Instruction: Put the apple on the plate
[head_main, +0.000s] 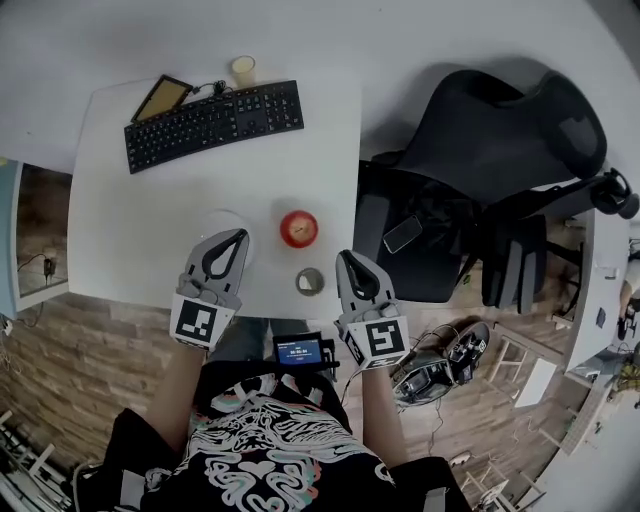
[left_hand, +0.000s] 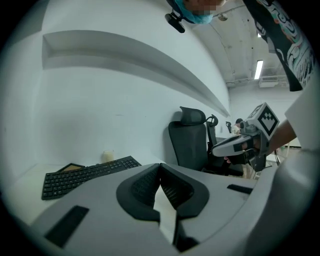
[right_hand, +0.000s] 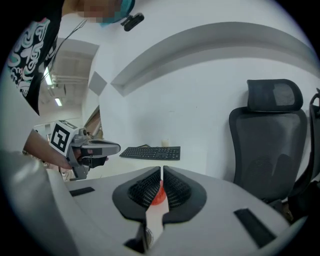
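The red apple (head_main: 298, 228) sits on the white table (head_main: 130, 230), to the right of the white plate (head_main: 210, 222). My left gripper (head_main: 240, 236) hangs over the plate's near right side and hides part of it, jaws shut and empty. My right gripper (head_main: 347, 257) is off the table's right edge, near right of the apple, also shut on nothing. In the right gripper view a sliver of the apple (right_hand: 158, 195) shows behind the closed jaws (right_hand: 161, 169). The left gripper view shows its shut jaws (left_hand: 160, 165) and no apple or plate.
A black keyboard (head_main: 214, 123), a tablet (head_main: 164, 96) and a pale cup (head_main: 243, 70) lie at the table's far side. A tape roll (head_main: 310, 282) sits near the front edge. A black office chair (head_main: 480, 190) with a phone (head_main: 402, 233) on its seat stands to the right.
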